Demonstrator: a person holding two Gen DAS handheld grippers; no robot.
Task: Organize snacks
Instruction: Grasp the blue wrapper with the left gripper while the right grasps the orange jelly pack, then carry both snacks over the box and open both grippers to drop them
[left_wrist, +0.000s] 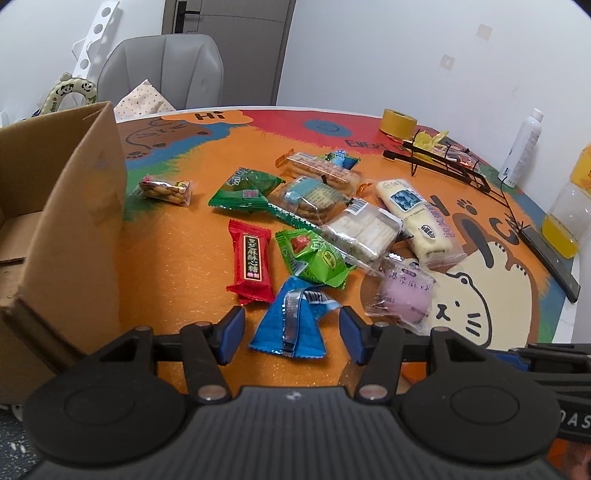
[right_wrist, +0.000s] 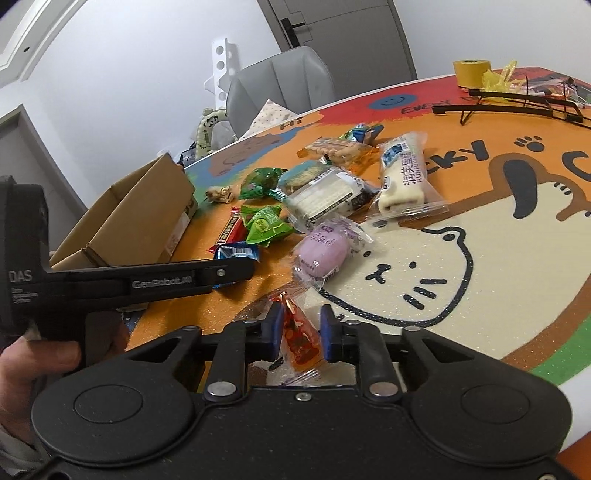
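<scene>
Several wrapped snacks lie on the orange cartoon mat (left_wrist: 177, 258). My left gripper (left_wrist: 291, 325) is open, its fingers on either side of a blue packet (left_wrist: 290, 325) on the mat. A red candy (left_wrist: 251, 266), a green packet (left_wrist: 314, 258) and a purple mochi (left_wrist: 404, 291) lie just beyond. My right gripper (right_wrist: 298, 332) has its fingers around an orange-red candy (right_wrist: 301, 341) in clear wrap, with small gaps at the pads. The open cardboard box (left_wrist: 55, 221) stands at the left; it also shows in the right wrist view (right_wrist: 129, 218).
A black wire rack (left_wrist: 443, 162), a yellow tape roll (left_wrist: 399, 122), a white bottle (left_wrist: 521, 147) and a jar of yellow liquid (left_wrist: 565, 218) stand at the far right. A grey chair (left_wrist: 162, 70) is behind the table. The left gripper's body (right_wrist: 129, 280) crosses the right wrist view.
</scene>
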